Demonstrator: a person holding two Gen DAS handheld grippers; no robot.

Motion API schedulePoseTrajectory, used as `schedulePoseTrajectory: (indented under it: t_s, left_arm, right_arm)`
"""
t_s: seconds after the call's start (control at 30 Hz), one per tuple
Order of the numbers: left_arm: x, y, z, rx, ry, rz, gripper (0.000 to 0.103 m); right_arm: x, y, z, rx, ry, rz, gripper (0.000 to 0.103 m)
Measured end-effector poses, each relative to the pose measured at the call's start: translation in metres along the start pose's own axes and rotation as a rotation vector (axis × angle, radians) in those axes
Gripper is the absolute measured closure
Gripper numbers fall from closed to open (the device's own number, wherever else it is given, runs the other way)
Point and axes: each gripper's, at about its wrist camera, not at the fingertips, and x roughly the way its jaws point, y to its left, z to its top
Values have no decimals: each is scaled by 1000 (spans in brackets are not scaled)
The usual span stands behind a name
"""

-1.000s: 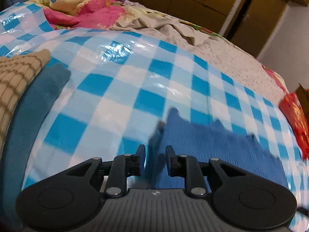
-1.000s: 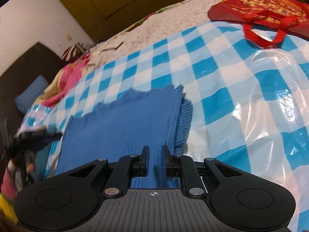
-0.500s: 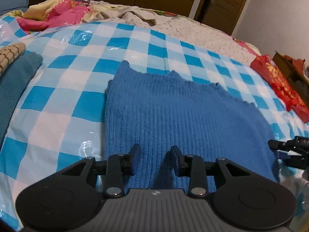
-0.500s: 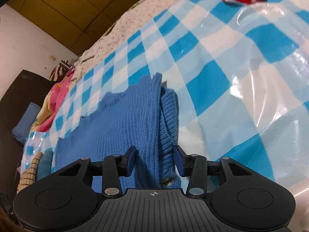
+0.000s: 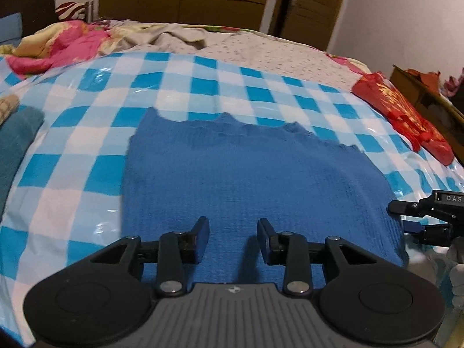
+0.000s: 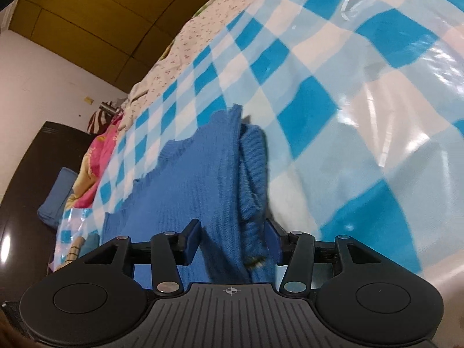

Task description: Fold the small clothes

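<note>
A blue knit garment (image 5: 246,179) lies flat on the blue-and-white checked sheet (image 5: 87,110). My left gripper (image 5: 232,226) hovers over the garment's near edge, open, with nothing pinched between its fingers. My right gripper (image 6: 232,240) sits low at the garment's right side, which is doubled over in thick ribbed layers (image 6: 249,168). Its jaws are opening. That folded edge lies between them, and a gap shows at the left pad. In the left wrist view the right gripper (image 5: 406,220) pokes in at the garment's right edge.
A red bag (image 5: 406,116) lies at the far right of the bed. A folded teal cloth (image 5: 14,136) and a beige checked piece (image 5: 7,105) sit at the left. A pink quilt (image 5: 66,43) and rumpled bedding fill the far side. A brown box (image 5: 420,87) stands beyond the bed.
The left gripper has slid from the garment's left corner to over its near edge and its jaws have widened. The right gripper has dropped lower, rolled, and opened around the folded right edge.
</note>
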Motion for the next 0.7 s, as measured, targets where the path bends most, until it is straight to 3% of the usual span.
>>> schedulePoseTrajectory:
  t_s: [0.13,0.47,0.53,0.6,0.7]
  left_arm:
    - [7,-16,1,17,18,-36,58]
    - [25,-47,3,62,37,-55,55]
    - [25,-51,3,79,33,-47,55]
    - [25,-54,3,96,37,-45,54]
    - [29,-59,0,115,53,-25,53]
  right_arm:
    - [-6,-9,-4,14,9,23,55]
    - [29,-18,12,60,86,167,53]
    - [27,-17,13,59,85,174,56]
    - [19,-16,10,63,79,198,72]
    - [7,-8,7,42,54,259,75]
